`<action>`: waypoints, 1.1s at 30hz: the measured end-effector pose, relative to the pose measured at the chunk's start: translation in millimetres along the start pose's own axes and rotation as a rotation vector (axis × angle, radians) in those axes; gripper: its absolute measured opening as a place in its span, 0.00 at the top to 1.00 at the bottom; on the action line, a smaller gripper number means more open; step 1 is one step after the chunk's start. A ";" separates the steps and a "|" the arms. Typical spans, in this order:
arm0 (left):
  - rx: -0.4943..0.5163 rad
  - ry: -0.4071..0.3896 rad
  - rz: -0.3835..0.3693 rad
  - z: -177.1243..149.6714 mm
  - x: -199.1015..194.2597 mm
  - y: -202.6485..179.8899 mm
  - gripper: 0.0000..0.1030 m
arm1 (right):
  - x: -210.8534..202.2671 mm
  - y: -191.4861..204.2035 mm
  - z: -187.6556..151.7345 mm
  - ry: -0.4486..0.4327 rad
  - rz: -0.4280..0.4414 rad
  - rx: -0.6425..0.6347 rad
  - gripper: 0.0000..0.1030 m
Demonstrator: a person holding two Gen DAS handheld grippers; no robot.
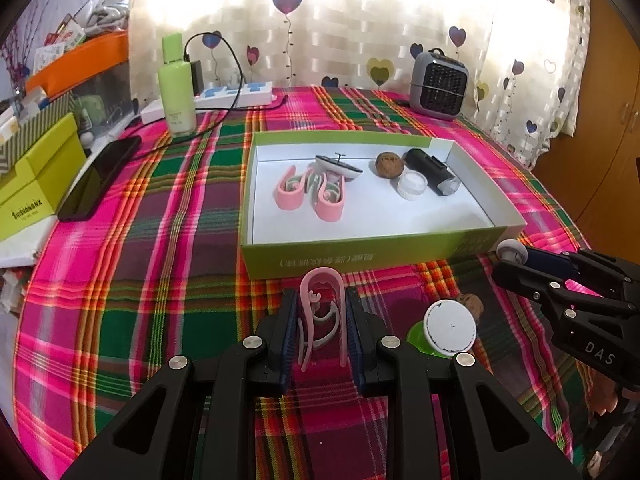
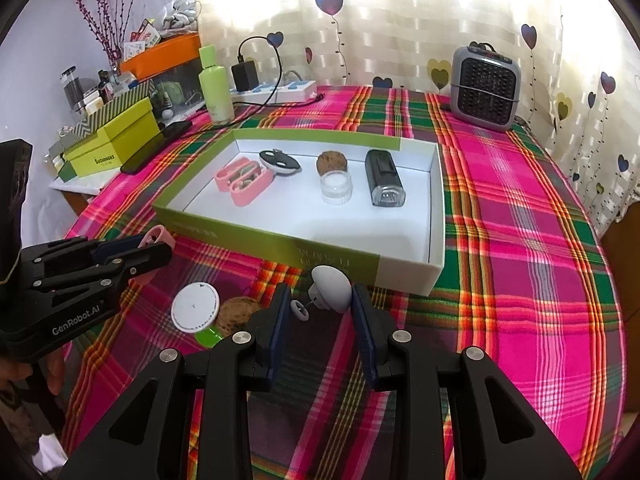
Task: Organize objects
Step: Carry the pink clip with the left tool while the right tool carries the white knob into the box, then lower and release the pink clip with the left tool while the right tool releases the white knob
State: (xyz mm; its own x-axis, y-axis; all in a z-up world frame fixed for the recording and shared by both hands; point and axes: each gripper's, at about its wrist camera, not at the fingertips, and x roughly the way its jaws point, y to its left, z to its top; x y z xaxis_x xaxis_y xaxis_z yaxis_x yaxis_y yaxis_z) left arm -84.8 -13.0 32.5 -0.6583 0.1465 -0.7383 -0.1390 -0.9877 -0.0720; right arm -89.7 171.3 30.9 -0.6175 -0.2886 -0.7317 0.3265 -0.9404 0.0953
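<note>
Underneath, a plaid tablecloth [image 1: 160, 280] meets a heart-print curtain [image 1: 340, 40].

A: The tablecloth [image 1: 168, 280] under both grippers looks like woven plaid cloth, matt. The box [image 1: 360, 258] just ahead of them?

B: Cardboard, smooth white inside, with a slight sheen on its green outer wall. The pink clip [image 1: 322, 312] between the left gripper [image 1: 322, 330] pads is smooth plastic.

A: And the phone [image 1: 98, 178], far left of it?

B: Glossy black. The right gripper [image 2: 320, 312] holds a matt white plastic piece [image 2: 332, 288].
</note>
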 end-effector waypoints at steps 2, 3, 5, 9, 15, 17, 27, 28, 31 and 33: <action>0.001 -0.004 -0.003 1.8 -2.3 -0.6 0.80 | -2.2 0.3 1.7 -0.007 0.008 0.004 0.69; 0.002 -0.006 -0.005 2.7 -3.4 -0.9 0.80 | -2.8 0.7 2.6 -0.009 0.009 0.004 0.69; 0.005 -0.011 -0.005 4.9 -4.8 -1.4 0.80 | -4.7 0.8 5.2 -0.016 0.006 0.002 0.69; 0.000 -0.015 -0.014 10.7 -6.4 -1.1 0.80 | -7.0 -0.5 10.6 -0.026 0.005 0.004 0.69; 0.000 -0.024 -0.025 21.8 -5.5 -1.6 0.80 | -7.1 -1.5 21.4 -0.040 0.005 0.007 0.69; 0.002 -0.025 -0.030 25.5 -4.8 -2.2 0.80 | -6.1 -2.2 24.8 -0.043 0.006 0.008 0.69; 0.019 -0.021 -0.065 46.6 9.3 -11.1 0.80 | 6.5 -7.2 38.5 -0.041 0.013 0.015 0.69; 0.023 -0.021 -0.067 49.0 11.5 -13.1 0.80 | 7.8 -8.0 39.9 -0.040 0.014 0.017 0.69; 0.030 -0.014 -0.081 55.5 18.6 -16.9 0.80 | 13.4 -11.8 43.3 -0.034 0.014 0.022 0.69; 0.040 -0.014 -0.089 60.0 22.6 -20.6 0.80 | 17.5 -13.8 45.5 -0.029 0.012 0.023 0.69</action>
State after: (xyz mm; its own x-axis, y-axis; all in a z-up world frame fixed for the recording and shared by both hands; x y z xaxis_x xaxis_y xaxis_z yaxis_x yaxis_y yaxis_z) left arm -141.1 14.0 57.6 -0.6520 0.2350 -0.7209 -0.2266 -0.9677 -0.1105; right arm -137.6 171.0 47.5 -0.6342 -0.3045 -0.7106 0.3178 -0.9406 0.1194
